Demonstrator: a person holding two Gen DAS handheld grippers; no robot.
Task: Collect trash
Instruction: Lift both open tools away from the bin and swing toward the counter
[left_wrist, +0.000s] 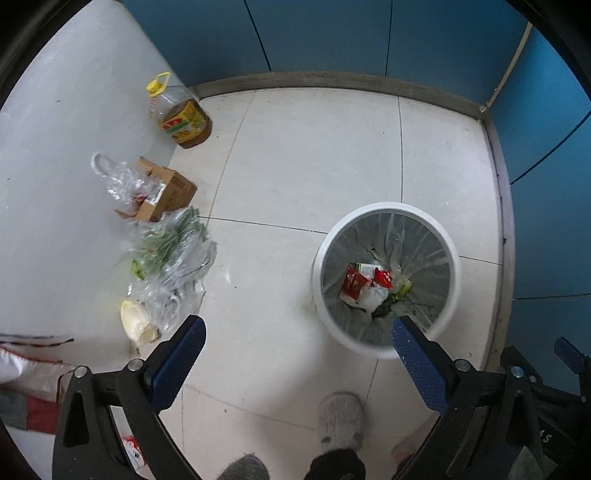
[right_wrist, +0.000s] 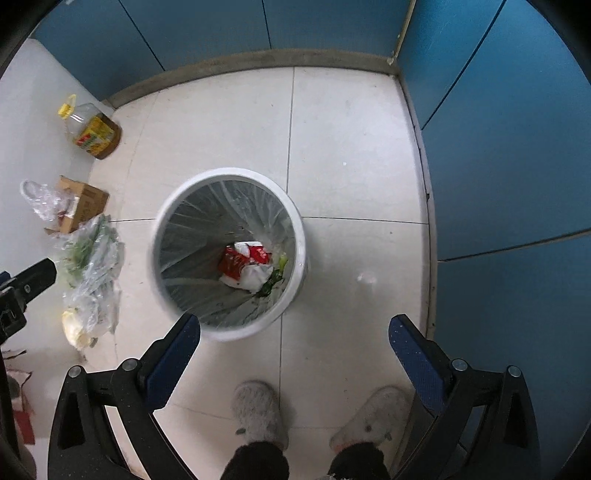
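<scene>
- Pale tiled floor (right_wrist: 343, 155), bounded at the far side and at the right by blue wall panels (right_wrist: 498, 147); a light grey surface (left_wrist: 55, 147) along the left.
- White round trash bin (right_wrist: 295, 236) upright on the floor, lined with a clear bag; seen near the middle in the right wrist view, to the right in the left wrist view (left_wrist: 454, 258).
- At the bin bottom, collected trash: red and white wrappers (right_wrist: 240, 264) with some green scraps beside them.
- Left gripper (left_wrist: 297, 341) spread wide, nothing between the 2 blue-padded fingers; right fingertip over the near rim of the bin.
- Right gripper (right_wrist: 294, 338) also spread wide and empty, above the floor just in front of the bin; left fingertip at the near rim.
- Heap of clear plastic bags with green vegetables (left_wrist: 170, 251) on the floor at the left, well apart from the bin.
- Open cardboard box (left_wrist: 162, 192) just behind the heap, touching the plastic.
- Oil bottle (left_wrist: 181, 116) with yellow cap and handle, standing near the far wall corner.
- Pale yellowish piece (left_wrist: 136, 321) at the near end of the heap; what it is, cannot tell.
- 2 fluffy grey slippers (right_wrist: 258, 410) at the lower edge, toes toward the bin.
</scene>
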